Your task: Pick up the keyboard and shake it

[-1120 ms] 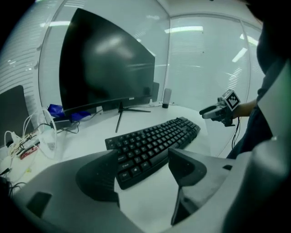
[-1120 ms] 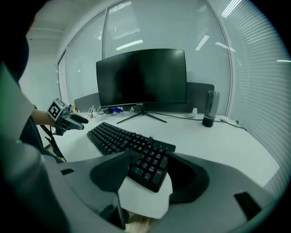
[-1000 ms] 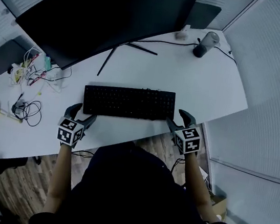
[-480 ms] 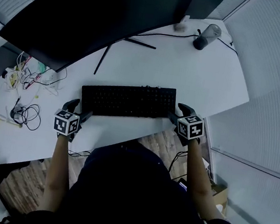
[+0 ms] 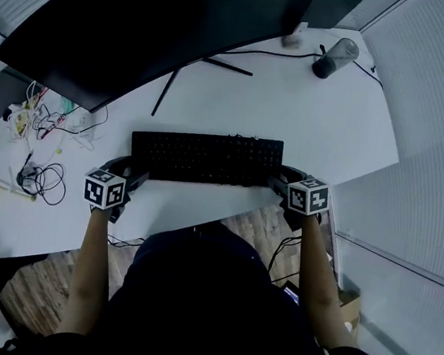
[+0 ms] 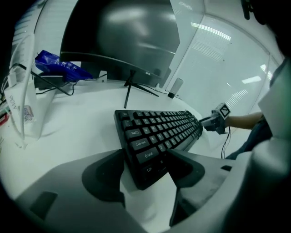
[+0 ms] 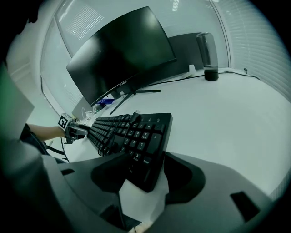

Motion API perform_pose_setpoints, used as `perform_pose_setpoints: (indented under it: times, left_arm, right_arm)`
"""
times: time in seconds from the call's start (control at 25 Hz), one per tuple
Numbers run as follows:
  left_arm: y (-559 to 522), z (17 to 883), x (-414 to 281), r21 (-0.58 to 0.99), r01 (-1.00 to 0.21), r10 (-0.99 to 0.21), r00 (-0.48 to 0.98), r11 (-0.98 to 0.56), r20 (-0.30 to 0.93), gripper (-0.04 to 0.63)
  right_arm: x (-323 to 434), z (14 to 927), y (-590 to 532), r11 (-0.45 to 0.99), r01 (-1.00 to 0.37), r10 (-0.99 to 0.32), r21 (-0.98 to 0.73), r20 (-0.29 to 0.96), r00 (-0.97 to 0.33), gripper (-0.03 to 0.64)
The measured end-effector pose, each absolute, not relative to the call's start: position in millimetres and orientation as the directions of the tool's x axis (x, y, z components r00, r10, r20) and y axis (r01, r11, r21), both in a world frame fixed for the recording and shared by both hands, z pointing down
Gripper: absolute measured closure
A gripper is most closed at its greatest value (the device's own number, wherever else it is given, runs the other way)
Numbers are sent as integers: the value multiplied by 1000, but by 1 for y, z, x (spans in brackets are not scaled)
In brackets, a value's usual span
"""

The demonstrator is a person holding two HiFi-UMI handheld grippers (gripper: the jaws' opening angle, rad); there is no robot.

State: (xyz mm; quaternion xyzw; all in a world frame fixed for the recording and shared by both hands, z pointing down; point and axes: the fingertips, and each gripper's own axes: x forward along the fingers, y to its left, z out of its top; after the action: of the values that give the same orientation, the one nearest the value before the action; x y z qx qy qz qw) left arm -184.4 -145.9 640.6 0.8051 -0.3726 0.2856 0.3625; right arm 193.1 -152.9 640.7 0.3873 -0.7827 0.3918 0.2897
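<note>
A black full-size keyboard (image 5: 206, 158) lay lengthwise near the front edge of the white table (image 5: 311, 128), just ahead of the person's dark-clothed torso (image 5: 206, 293). The left gripper (image 5: 130, 178) sat at the keyboard's left end and the right gripper (image 5: 281, 182) at its right end, each with its marker cube turned upward.

In the left gripper view, the two dark jaws were closed narrow against the long edges of the keyboard's left end, the corner with the Ctrl and Shift keys lying between them. In the right gripper view, the jaws pressed in the same way on the numeric-pad end, one jaw on the near edge and one on the far edge. Whether the keyboard had left the table could not be told.

Behind the keyboard stood a large black curved monitor (image 5: 146, 14) on thin splayed legs. A dark cylindrical bottle with a clear upper part (image 5: 335, 57) stood at the table's far right corner, well apart from the keyboard. A tangle of cables (image 5: 50, 116) lay on the left of the table.
</note>
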Motion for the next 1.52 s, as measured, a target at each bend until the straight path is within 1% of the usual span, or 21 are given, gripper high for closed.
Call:
perform_pose_setpoints:
  times: [0.08,0.24,0.48,0.64,1.0,1.2,1.4,1.52]
  left_arm:
    - [-148,641,-186,391,-819,-405,555,-420,726,299]
    - [-149,641,-186,411,-832,-441,549,-373,711,313]
    - [-144,636,-187,438,-834,-498,552,-335,669,316]
    - [-149,622,-189,472,-826,-573,557,-308,601,316]
    - [-154,597,-187,594,-744,-681,607,-305,410,316]
    - [-150,597,-182,651,-701,-706,617,-291,348,316]
    - [-149,593,-181,682,-670,-719,624,-292,305,316]
    - [-149,586,-181,697,-655,-737,619,-292,272,316]
  right_arm:
    - [192,641,-153,374,-838,-385,-398,755,-530,376]
    - [193,639,-152,340,-856,-418,-389,753,-508,385]
    - [192,620,-147,343,-868,-473,-360,732,-491,388]
    - [189,588,-150,367,-875,-538,-316,695,-477,390]
    - [171,464,-169,466,-880,-709,-95,555,-435,400]
    - [154,416,-173,518,-854,-751,41,501,-431,402]
    - [133,376,-170,545,-827,-782,139,439,-442,403]
    - [125,360,-170,551,-817,-795,169,404,-452,405]
